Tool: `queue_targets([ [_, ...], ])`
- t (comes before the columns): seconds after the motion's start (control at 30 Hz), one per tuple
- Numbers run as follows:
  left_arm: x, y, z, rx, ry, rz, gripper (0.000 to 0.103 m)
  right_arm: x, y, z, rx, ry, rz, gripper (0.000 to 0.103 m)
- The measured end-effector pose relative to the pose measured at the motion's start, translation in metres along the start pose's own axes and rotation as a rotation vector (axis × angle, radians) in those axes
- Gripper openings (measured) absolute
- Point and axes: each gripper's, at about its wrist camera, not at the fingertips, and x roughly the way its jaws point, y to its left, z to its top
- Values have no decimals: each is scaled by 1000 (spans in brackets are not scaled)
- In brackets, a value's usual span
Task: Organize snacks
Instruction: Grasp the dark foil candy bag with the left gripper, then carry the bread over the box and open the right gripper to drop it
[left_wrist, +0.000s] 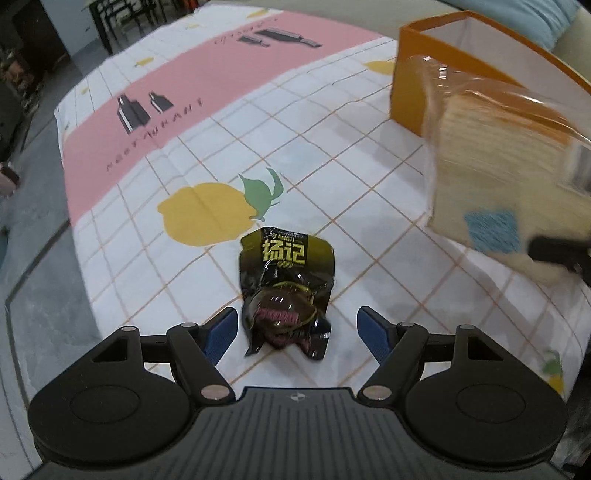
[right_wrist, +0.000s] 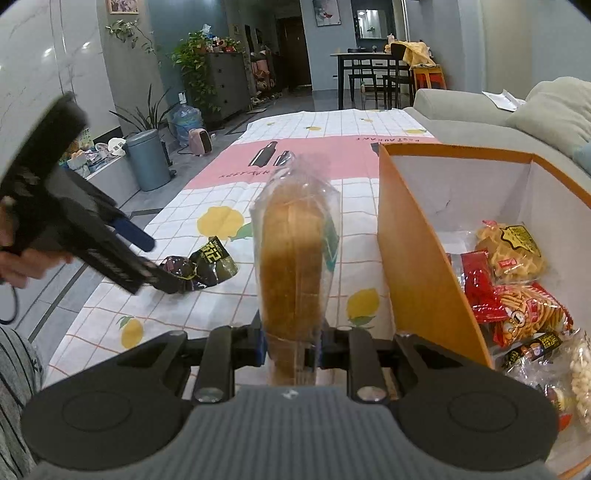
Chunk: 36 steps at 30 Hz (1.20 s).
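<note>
While orange box (right_wrist: 417, 258) holds snack packets (right_wrist: 517, 295), right jaws clamp bread (right_wrist: 291, 266); left jaws gape.

You have a tablecloth (left_wrist: 332, 122) of white squares ruled in thin orange lines, printed with yellow lemons and crossed by a pink band at the upper left. At lower centre lies a black snack packet (left_wrist: 286, 291) with yellow lettering. At the upper right stands an orange box (left_wrist: 410, 99), white inside, and your grippers carry blue pads (left_wrist: 373, 332).
</note>
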Motion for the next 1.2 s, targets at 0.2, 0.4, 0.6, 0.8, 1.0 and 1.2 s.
queue_targets([
  [0.2,20,-1,7,-54,36,20,72,-1,-6,3,9,4,11,21],
  [0.4,21,14,5,-168,46,13,59,-1,-6,3,2,2,13,21],
  [0.6,9,23,-3,-280,24,-20,55,-8,-5,5,-5,-28,18,21],
  [0.8,-18,27,-15,-376,-32,-22,55,-17,-7,10,22,-55,56,21],
  [1.0,-53,25,-23,-477,-120,-63,55,-30,-17,15,138,-69,140,21],
  [1.2,-77,25,-30,-596,-206,-215,55,-39,-30,19,247,-61,188,21],
])
